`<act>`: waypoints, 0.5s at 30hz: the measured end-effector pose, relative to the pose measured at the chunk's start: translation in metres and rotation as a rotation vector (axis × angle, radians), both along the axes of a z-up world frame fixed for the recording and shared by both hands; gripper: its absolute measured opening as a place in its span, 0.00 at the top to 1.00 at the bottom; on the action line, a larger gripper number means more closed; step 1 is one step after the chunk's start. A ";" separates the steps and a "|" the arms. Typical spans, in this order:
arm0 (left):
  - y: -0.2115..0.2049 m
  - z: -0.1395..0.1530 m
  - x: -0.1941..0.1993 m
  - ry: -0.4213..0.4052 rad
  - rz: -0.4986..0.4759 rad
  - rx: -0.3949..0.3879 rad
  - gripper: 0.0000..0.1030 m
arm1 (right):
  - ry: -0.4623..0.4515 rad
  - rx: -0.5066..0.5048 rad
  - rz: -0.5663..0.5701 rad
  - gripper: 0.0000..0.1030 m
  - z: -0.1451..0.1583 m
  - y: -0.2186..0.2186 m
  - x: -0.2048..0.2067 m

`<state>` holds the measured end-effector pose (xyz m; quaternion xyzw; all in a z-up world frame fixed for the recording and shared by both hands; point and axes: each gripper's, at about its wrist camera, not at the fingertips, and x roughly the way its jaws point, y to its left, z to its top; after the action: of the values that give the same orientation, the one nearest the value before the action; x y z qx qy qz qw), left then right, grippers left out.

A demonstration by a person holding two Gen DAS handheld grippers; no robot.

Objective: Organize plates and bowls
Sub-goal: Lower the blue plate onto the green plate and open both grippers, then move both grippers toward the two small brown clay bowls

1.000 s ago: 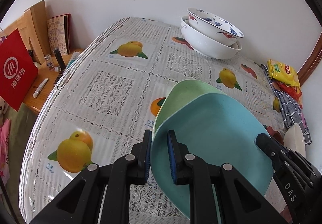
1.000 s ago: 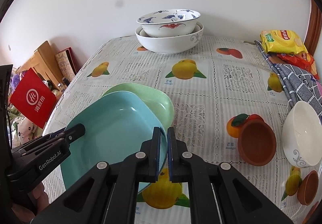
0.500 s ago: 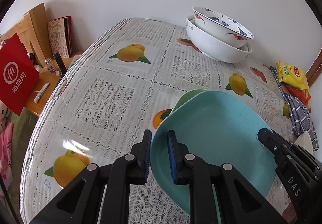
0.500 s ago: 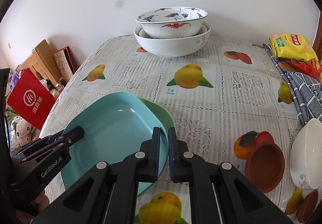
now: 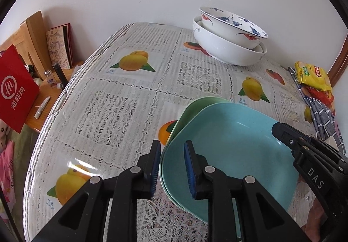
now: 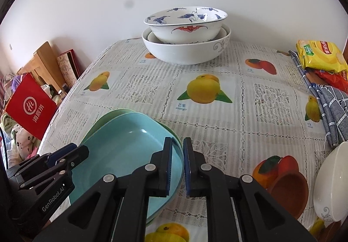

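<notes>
Both tongs angled down at the table (image 5: 121,111). Left tongs (image 5: 171,168) & right tongs (image 6: 178,165) were opening, each astride a rim of the square light-blue plastic plate (image 5: 228,150), nested on the square green plate (image 5: 195,107).

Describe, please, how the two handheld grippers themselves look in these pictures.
Both are black plastic. The left gripper and right gripper each have two angular fingers with silver rivets and ribbed blue pads. White lettering marks their sides: "GenRobot.AI" on the left, "DAS" on the right. No cables or sleeves are visible.
</notes>
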<state>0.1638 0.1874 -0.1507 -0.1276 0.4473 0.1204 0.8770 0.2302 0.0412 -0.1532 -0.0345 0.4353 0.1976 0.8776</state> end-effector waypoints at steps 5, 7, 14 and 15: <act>-0.003 0.009 -0.003 -0.012 -0.010 0.000 0.73 | -0.019 -0.011 0.011 0.86 0.008 -0.003 -0.008; -0.004 0.012 -0.006 -0.017 -0.009 0.009 0.72 | -0.019 -0.008 0.011 0.81 0.010 -0.006 -0.011; -0.011 0.024 -0.020 -0.035 -0.015 0.015 0.62 | -0.027 0.012 0.000 0.75 0.019 -0.020 -0.029; -0.013 0.026 -0.021 -0.035 -0.019 0.013 0.61 | -0.028 0.014 0.000 0.73 0.020 -0.023 -0.032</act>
<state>0.1427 0.1743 -0.1247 -0.1197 0.4322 0.1125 0.8867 0.1986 0.0184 -0.1329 -0.0310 0.4214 0.2000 0.8840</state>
